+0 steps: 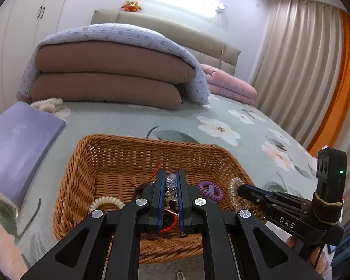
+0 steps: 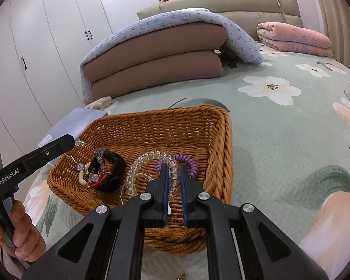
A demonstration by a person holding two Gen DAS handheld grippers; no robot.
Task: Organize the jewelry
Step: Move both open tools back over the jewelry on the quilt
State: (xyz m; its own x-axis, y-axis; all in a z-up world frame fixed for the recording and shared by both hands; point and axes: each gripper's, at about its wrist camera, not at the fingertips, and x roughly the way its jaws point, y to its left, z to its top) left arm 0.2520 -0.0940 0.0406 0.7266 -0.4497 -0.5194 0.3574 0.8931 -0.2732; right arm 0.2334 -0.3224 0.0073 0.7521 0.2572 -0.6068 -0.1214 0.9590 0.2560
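Observation:
A wicker basket (image 1: 151, 140) (image 2: 165, 112) stands on the flowered bedspread with jewelry inside. My left gripper (image 1: 171, 175) (image 2: 72, 139) is shut on a strand of crystal beads (image 1: 171, 182) (image 2: 79, 142) with a flower charm, lifted over the basket's left side. My right gripper (image 2: 174, 166) (image 1: 239, 189) is shut on a clear bead bracelet (image 2: 133, 175) (image 1: 233, 191) low in the basket's right half. Beside it lies a purple spiral hair tie (image 1: 210, 190) (image 2: 190, 161). A cream bead bracelet (image 1: 107, 201) (image 2: 82, 178), a black band (image 2: 112, 170) and a red cord (image 1: 170, 226) lie at the left.
A lilac book (image 1: 18, 151) (image 2: 81, 121) lies left of the basket. Folded brown quilts (image 1: 109, 74) (image 2: 156, 63) and a pink quilt (image 1: 231, 84) (image 2: 294, 38) are stacked behind. A hand (image 2: 18, 231) holds the left gripper's handle. Curtains (image 1: 298, 70) hang at the right.

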